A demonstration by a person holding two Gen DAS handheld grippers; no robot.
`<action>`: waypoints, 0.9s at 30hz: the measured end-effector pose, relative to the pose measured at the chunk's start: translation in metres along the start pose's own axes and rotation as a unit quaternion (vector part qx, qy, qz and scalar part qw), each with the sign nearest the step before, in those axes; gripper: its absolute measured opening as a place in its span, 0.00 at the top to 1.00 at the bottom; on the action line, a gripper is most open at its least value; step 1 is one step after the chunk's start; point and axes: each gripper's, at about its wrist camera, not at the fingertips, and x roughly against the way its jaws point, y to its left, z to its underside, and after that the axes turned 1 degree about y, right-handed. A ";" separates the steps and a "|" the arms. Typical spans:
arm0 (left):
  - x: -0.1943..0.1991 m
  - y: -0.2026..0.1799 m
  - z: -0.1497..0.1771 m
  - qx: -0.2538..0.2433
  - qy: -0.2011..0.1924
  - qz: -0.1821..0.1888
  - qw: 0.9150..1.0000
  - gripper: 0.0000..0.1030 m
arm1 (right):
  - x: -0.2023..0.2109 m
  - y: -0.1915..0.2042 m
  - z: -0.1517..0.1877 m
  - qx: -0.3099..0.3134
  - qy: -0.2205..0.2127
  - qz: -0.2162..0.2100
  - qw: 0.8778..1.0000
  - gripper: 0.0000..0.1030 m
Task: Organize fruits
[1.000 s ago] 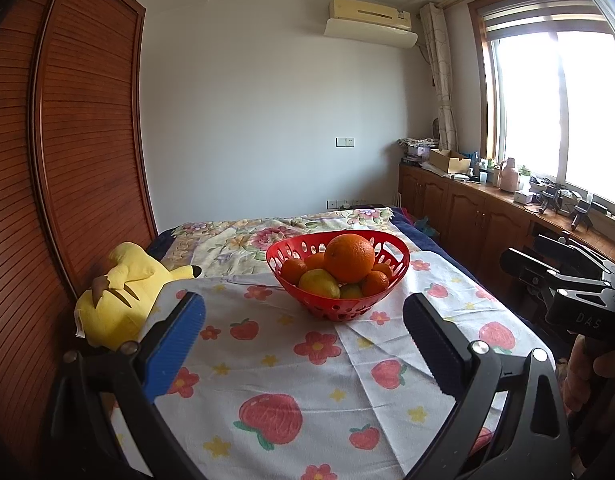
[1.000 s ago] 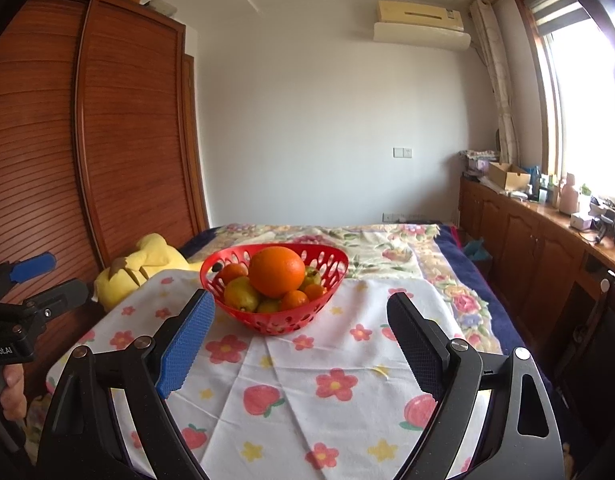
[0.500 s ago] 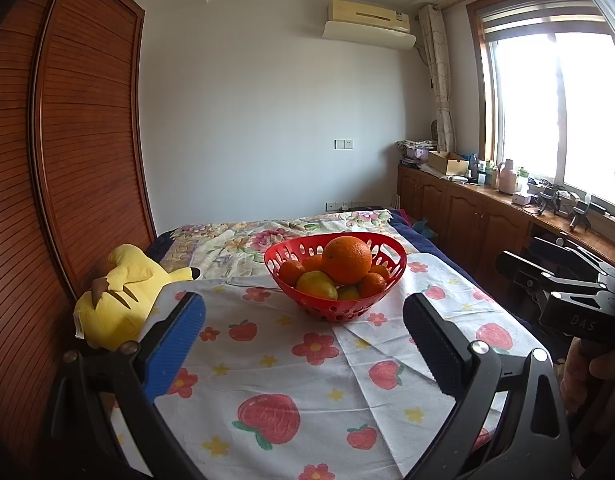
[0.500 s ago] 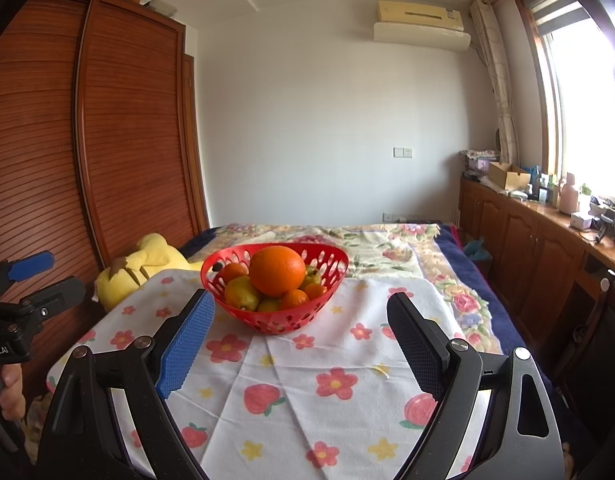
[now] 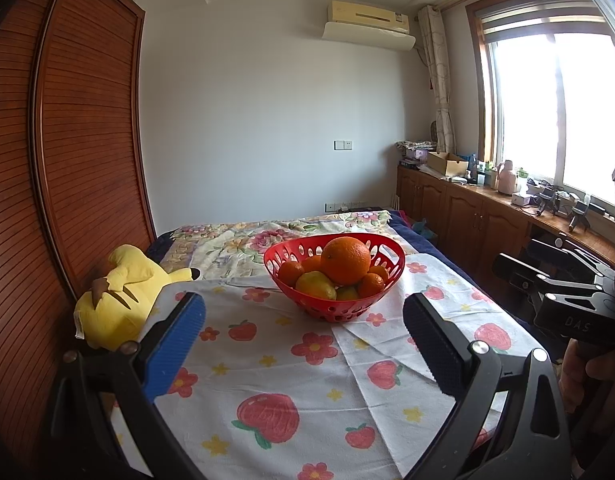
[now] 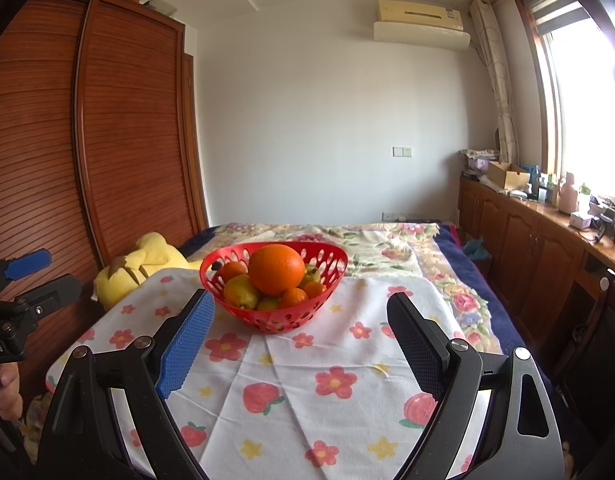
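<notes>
Left wrist view: left tool (image 5: 303, 320) hovers spread, empty, angled slightly down toward one basket (image 5: 307, 304) on the bed (image 5: 267, 360); one big orange (image 5: 345, 260) tops it.

Right wrist view: right tool (image 6: 301, 320) likewise spread and empty; one plush (image 6: 147, 264) lies beside the basket (image 6: 275, 322).

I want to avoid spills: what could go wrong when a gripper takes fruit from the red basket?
The big orange sits on top of the smaller fruits; lifting one from below may make it roll out. The red basket stands on a creased cloth, so a push might slide it.
</notes>
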 end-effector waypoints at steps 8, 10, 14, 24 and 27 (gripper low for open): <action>0.000 -0.001 0.000 0.000 0.000 0.000 1.000 0.03 | 0.000 0.000 0.000 0.000 0.000 0.000 1.000 0.13; 0.000 -0.001 0.000 0.000 0.000 0.000 1.000 0.03 | 0.000 0.000 0.000 0.000 0.000 -0.001 1.000 0.13; 0.000 -0.001 0.000 0.000 0.000 0.000 1.000 0.03 | 0.000 0.000 0.000 0.000 0.000 0.000 1.000 0.13; 0.002 -0.001 -0.001 0.002 0.000 -0.001 1.000 0.03 | -0.001 -0.001 0.001 -0.001 0.002 0.001 1.000 0.13; 0.002 -0.001 -0.001 0.001 0.000 -0.001 1.000 0.03 | -0.002 -0.003 0.003 -0.001 0.003 0.001 1.000 0.13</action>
